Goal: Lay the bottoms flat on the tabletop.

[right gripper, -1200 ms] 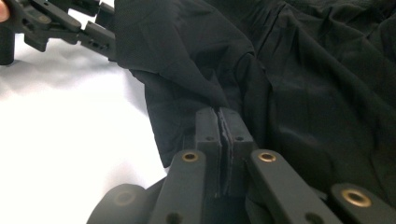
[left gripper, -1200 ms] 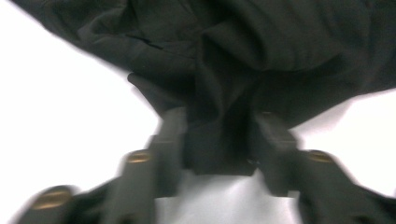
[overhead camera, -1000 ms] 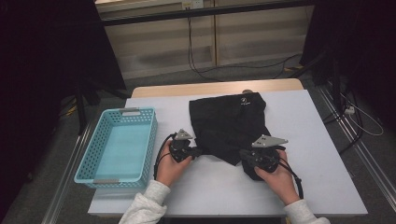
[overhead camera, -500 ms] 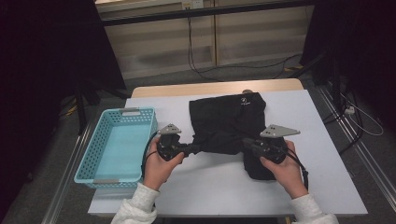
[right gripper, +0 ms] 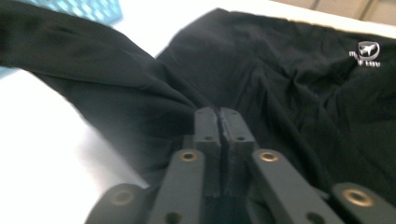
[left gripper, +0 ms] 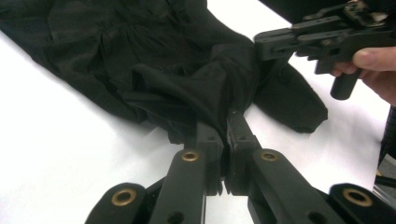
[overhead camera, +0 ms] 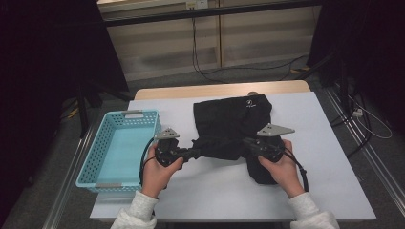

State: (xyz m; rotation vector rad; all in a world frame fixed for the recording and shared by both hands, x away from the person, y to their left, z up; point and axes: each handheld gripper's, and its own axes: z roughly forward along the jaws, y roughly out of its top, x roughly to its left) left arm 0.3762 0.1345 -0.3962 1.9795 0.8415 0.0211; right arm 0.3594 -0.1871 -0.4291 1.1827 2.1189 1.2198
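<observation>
Pinching the limp black garment [overhead camera: 232,125] by its near edge, I kept my left claw [overhead camera: 194,153] and right claw [overhead camera: 246,141] clamped on soft, droopy cloth.

Since a second ago I've lifted my left gripper [overhead camera: 195,153] and right gripper [overhead camera: 246,141] up off the tabletop, and they now sit further apart, each pinching a bit of the black garment [overhead camera: 232,125]. The near edge of the cloth, which lay flat toward the front edge, now hangs stretched between them. The right jaws have just been opening a touch, cloth between them.
</observation>
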